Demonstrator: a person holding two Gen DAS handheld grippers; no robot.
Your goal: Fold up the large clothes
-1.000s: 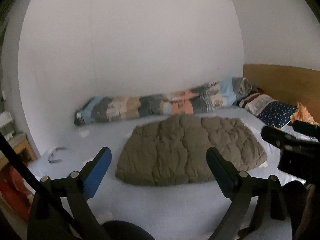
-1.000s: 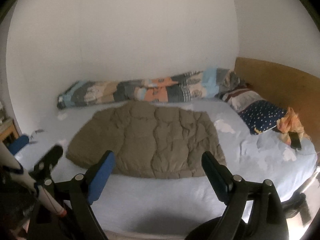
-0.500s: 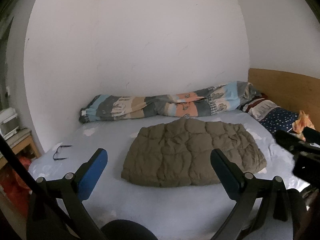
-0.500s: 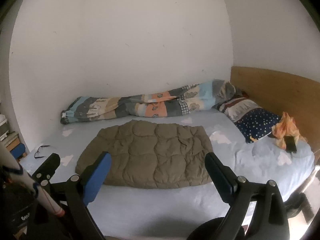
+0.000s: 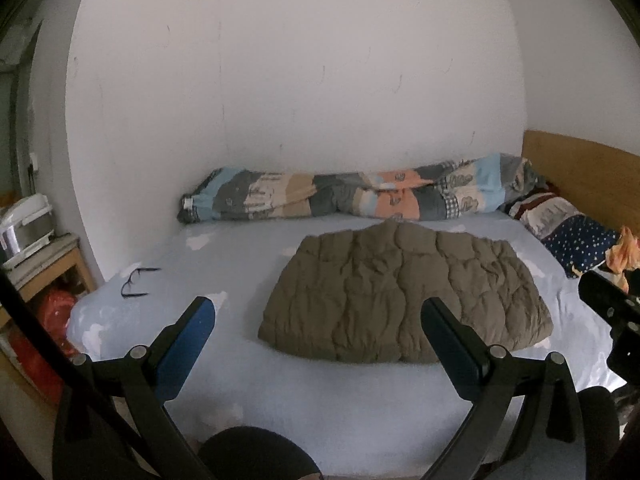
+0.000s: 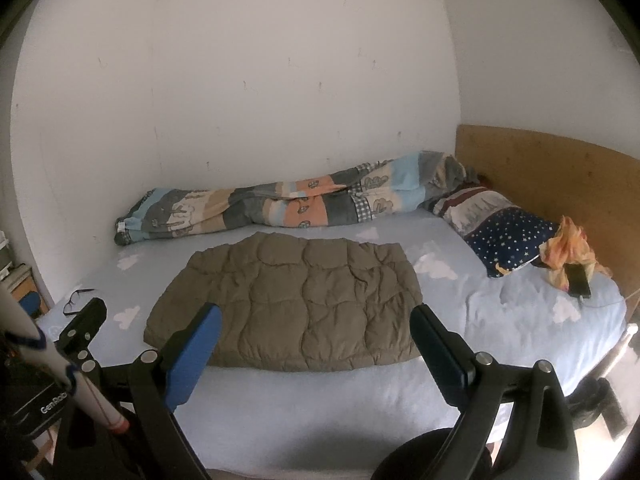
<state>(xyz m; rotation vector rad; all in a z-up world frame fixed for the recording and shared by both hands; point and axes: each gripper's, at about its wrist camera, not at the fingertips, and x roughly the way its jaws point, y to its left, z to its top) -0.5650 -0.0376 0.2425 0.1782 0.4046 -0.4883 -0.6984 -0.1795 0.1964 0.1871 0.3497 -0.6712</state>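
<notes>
Left gripper (image 5: 318, 320) spread wide, blue pads (image 5: 188, 346) apart with nothing between them, held in the air above the near edge of the bed (image 5: 320, 400). Right gripper (image 6: 316, 326) likewise wide apart and empty, hovering over the same near edge; seen at 3 o'clock in the left wrist view as a black shape (image 5: 612, 312). Just beyond both, at 12 o'clock, an olive quilted jacket (image 6: 288, 304) lying flat and folded into a rough rectangle on the light blue sheet, clear of either gripper. Farther at 12 o'clock, against the white wall, a rolled patchwork duvet (image 6: 288, 204) stretched along the far side of the bed. At 2 o'clock from the jacket, a star-patterned pillow (image 6: 504, 236) beside the wooden headboard (image 6: 560, 168), with an orange cloth (image 6: 568, 252) and a dark phone (image 6: 578, 280) just beside it. At 9 o'clock, a pair of glasses (image 5: 136, 280) on the sheet near the bed's foot, well apart from the jacket. Further at 9 o'clock, off the bed, a wooden stand (image 5: 60, 260) carrying a white appliance (image 5: 28, 224).
</notes>
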